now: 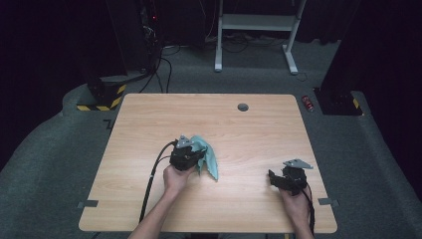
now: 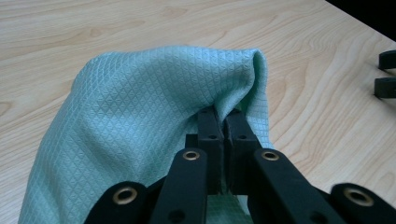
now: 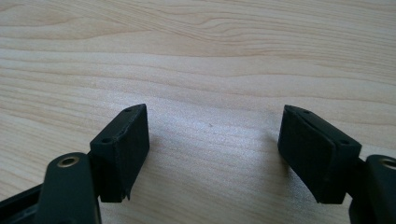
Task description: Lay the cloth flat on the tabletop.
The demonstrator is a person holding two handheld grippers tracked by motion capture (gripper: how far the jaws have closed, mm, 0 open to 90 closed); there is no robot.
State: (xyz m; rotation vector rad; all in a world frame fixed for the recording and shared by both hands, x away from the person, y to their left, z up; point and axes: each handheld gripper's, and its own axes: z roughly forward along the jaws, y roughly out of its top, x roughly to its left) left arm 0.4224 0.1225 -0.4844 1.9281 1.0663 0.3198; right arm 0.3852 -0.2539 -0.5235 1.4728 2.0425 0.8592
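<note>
A pale green waffle-weave cloth point(image 1: 210, 157) lies bunched near the middle of the wooden table point(image 1: 149, 119). My left gripper point(image 1: 197, 158) is shut on a fold of it; in the left gripper view the cloth point(image 2: 140, 121) drapes over and around the pinched jaws of that gripper point(image 2: 223, 116), with its lower part trailing onto the table. My right gripper point(image 1: 272, 178) rests low over bare wood at the right front, apart from the cloth. In the right gripper view this gripper point(image 3: 215, 135) stands open with nothing between the jaws.
A round grommet hole point(image 1: 243, 107) sits near the table's far edge. The other gripper's jaw tips point(image 2: 386, 74) show at the right edge of the left gripper view. Beyond the table stand a white desk frame point(image 1: 256, 35), cables and dark equipment on grey carpet.
</note>
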